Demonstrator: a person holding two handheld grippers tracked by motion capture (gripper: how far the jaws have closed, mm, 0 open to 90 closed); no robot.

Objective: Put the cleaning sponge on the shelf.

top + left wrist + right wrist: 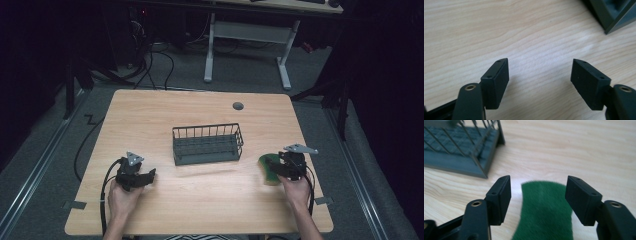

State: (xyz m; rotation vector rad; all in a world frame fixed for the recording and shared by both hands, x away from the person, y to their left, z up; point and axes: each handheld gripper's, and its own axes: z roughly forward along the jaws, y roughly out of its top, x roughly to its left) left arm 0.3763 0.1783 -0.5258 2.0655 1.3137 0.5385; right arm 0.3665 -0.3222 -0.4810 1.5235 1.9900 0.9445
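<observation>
A dark grey wire basket [208, 144] stands in the middle of the wooden table [200, 110]. A green scouring sponge [268, 169] lies flat at the right, its green felt face [544, 212] up. My right gripper [285, 167] hangs just over that sponge with its jaws open, the pads clear of it. My left gripper [145, 176] is at the front left, open over bare wood [539, 72], with nothing between its pads. A corner of the basket [614, 15] shows at the upper right of the left gripper view.
A round grey cable grommet [238, 106] sits near the table's far edge. A white desk frame [250, 45] and cables lie on the floor beyond the table. Black cables trail from both grippers toward the front edge.
</observation>
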